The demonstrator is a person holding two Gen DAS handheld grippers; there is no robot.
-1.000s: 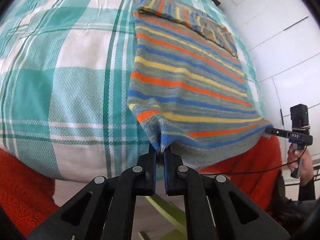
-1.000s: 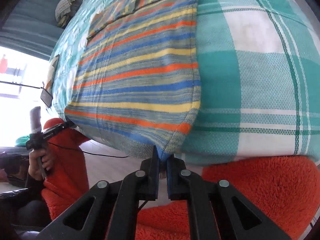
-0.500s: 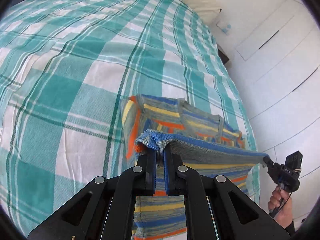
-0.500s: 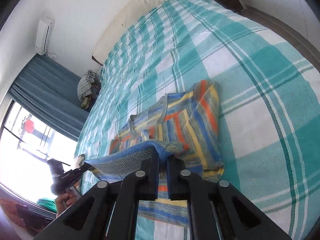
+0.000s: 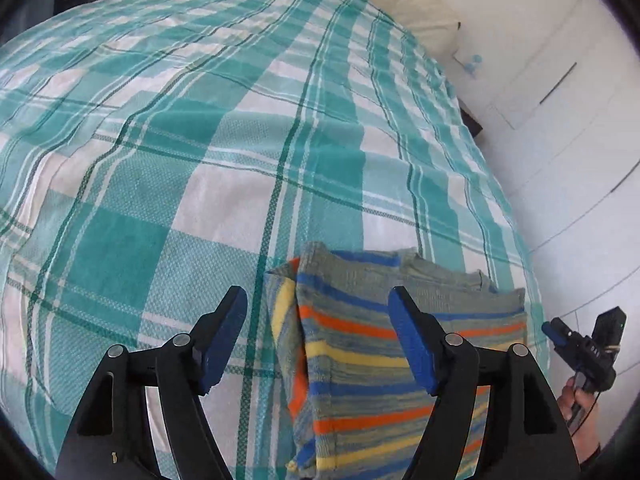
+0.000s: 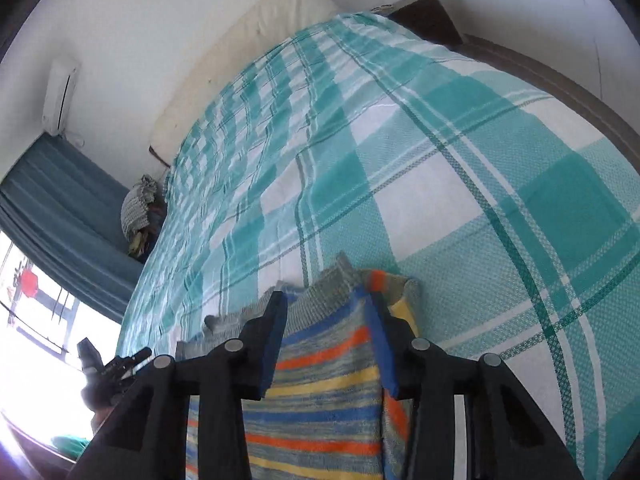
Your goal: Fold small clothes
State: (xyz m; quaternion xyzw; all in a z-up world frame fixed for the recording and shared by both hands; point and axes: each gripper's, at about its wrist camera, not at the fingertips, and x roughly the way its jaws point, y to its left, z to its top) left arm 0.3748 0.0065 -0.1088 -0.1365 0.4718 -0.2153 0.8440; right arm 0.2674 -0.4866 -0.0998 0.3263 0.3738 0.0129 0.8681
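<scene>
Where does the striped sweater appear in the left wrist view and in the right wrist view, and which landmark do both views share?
Left wrist view: the striped sweater lies folded at bottom centre-right, under the open left hand-held gripper.
Right wrist view: the sweater is at bottom centre, between the open fingers of the right hand-held gripper.
Shared landmark: the cream pillow at the bed's far end.

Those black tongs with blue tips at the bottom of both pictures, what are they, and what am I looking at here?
They are hand-held tongs, one in each of a person's hands, each carrying a fisheye camera that looks forward along its two fingers. One picture comes from the left tongs, the other from the right tongs. Both look over a bed with a teal and white checked bedspread. On it lies a striped knit garment, folded over on itself. Both tongs are open and hold nothing; the garment rests on the bed between and under the blue pads. At the edge of each picture you see the other hand's tongs.
</scene>
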